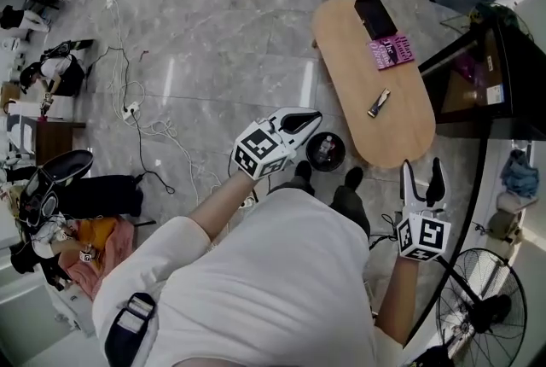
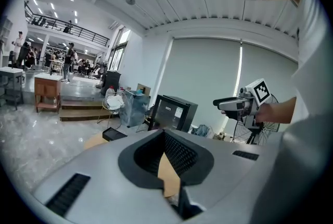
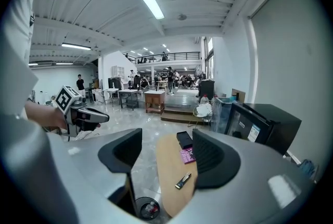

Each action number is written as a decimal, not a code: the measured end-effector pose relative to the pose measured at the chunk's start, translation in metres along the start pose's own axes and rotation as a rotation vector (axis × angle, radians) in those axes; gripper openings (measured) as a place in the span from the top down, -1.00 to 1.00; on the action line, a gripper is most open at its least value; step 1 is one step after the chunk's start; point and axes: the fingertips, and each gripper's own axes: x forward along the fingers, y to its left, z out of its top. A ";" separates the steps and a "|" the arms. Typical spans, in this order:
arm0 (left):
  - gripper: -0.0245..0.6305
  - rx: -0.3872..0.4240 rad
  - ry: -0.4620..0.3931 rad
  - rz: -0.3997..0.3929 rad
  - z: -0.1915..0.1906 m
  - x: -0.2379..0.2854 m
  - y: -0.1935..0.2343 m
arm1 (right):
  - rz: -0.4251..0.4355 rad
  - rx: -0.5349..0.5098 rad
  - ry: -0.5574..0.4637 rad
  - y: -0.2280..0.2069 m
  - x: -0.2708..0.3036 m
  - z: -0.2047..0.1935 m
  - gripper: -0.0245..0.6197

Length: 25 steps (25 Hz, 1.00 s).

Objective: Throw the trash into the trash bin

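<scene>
A round black trash bin (image 1: 325, 150) stands on the floor at the near end of an oval wooden table (image 1: 358, 58) and holds some trash; the right gripper view shows the trash bin (image 3: 146, 208) low down. A small dark-and-silver piece of trash (image 1: 379, 102) lies on the table, seen also as trash (image 3: 182, 181) between the right jaws. My left gripper (image 1: 312, 116) hovers just left of the bin, jaws together with nothing in them, shut (image 2: 164, 134). My right gripper (image 1: 422, 173) is held off the table's near end, open and empty (image 3: 166, 145).
A black box (image 1: 375, 15) and a pink book (image 1: 393, 50) lie on the table's far half. A dark cabinet (image 1: 503, 75) stands right of the table. A floor fan (image 1: 478, 305) is at the lower right. Cables (image 1: 136, 113) and bags (image 1: 77, 195) lie at the left.
</scene>
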 end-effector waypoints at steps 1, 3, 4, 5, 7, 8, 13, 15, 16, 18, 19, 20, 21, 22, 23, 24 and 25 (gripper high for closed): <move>0.91 0.000 -0.003 0.010 0.002 0.003 -0.001 | 0.011 -0.003 0.003 -0.004 0.002 0.000 -0.05; 0.91 -0.006 -0.009 0.037 0.005 0.009 -0.002 | 0.039 -0.009 0.014 -0.012 0.007 -0.002 -0.05; 0.91 -0.015 -0.013 0.053 0.005 0.011 -0.004 | 0.056 -0.011 0.022 -0.016 0.010 -0.004 -0.05; 0.91 -0.026 -0.018 0.069 0.005 0.013 -0.006 | 0.072 -0.013 0.030 -0.020 0.013 -0.005 -0.05; 0.91 -0.045 -0.029 0.096 0.005 0.017 -0.010 | 0.101 -0.015 0.044 -0.028 0.019 -0.008 -0.05; 0.91 -0.053 -0.035 0.106 0.005 0.019 -0.012 | 0.114 -0.017 0.049 -0.032 0.022 -0.009 -0.05; 0.91 -0.083 -0.033 0.152 -0.006 0.039 -0.014 | 0.169 -0.029 0.097 -0.052 0.049 -0.022 -0.05; 0.91 -0.099 -0.020 0.167 -0.016 0.048 -0.013 | 0.190 -0.029 0.130 -0.059 0.062 -0.033 -0.05; 0.91 -0.106 -0.013 0.173 -0.022 0.052 -0.013 | 0.201 -0.026 0.149 -0.062 0.069 -0.039 -0.05; 0.91 -0.114 0.001 0.181 -0.031 0.059 -0.011 | 0.220 -0.013 0.185 -0.065 0.086 -0.051 -0.05; 0.91 -0.116 0.009 0.184 -0.036 0.063 -0.010 | 0.229 -0.006 0.202 -0.066 0.094 -0.056 -0.05; 0.91 -0.121 0.018 0.187 -0.040 0.066 -0.009 | 0.239 -0.001 0.220 -0.066 0.103 -0.061 -0.05; 0.91 -0.128 0.027 0.191 -0.044 0.070 -0.008 | 0.251 0.002 0.239 -0.066 0.111 -0.067 -0.05; 0.91 -0.136 0.036 0.196 -0.048 0.073 -0.008 | 0.263 0.002 0.259 -0.066 0.119 -0.074 -0.05; 0.91 -0.146 0.042 0.201 -0.053 0.077 -0.007 | 0.275 0.002 0.278 -0.065 0.127 -0.082 -0.05; 0.91 -0.154 0.047 0.207 -0.059 0.081 -0.005 | 0.286 0.001 0.295 -0.064 0.136 -0.091 -0.05; 0.91 -0.162 0.050 0.213 -0.065 0.084 -0.003 | 0.295 0.002 0.311 -0.062 0.144 -0.102 -0.05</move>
